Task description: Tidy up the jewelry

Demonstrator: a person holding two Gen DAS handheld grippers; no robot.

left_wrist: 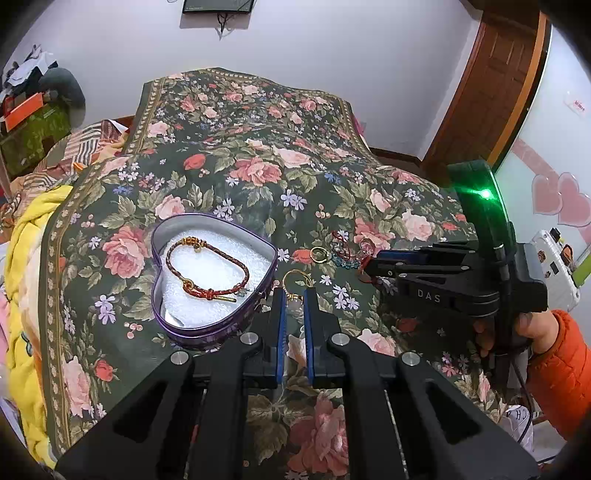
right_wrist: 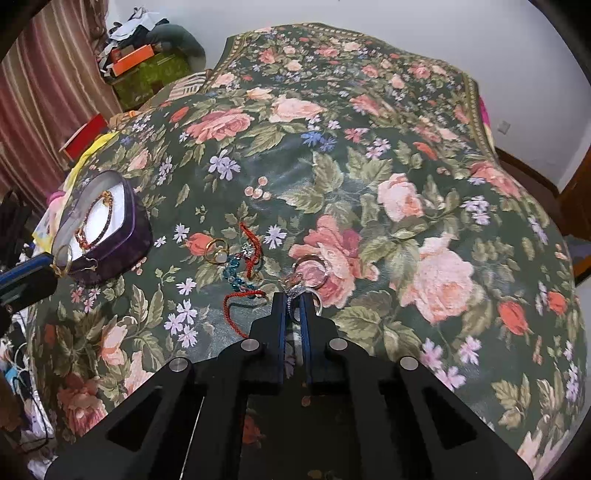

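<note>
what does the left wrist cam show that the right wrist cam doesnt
Only the left wrist view shows the wall screen, the wooden door and the person's hand in an orange sleeve. Only the right wrist view shows the striped curtain and the silver hoop gripped in the right gripper. Both show the heart-shaped tin holding a braided bracelet, the loose jewelry pile and the left gripper holding a gold hoop.
</note>
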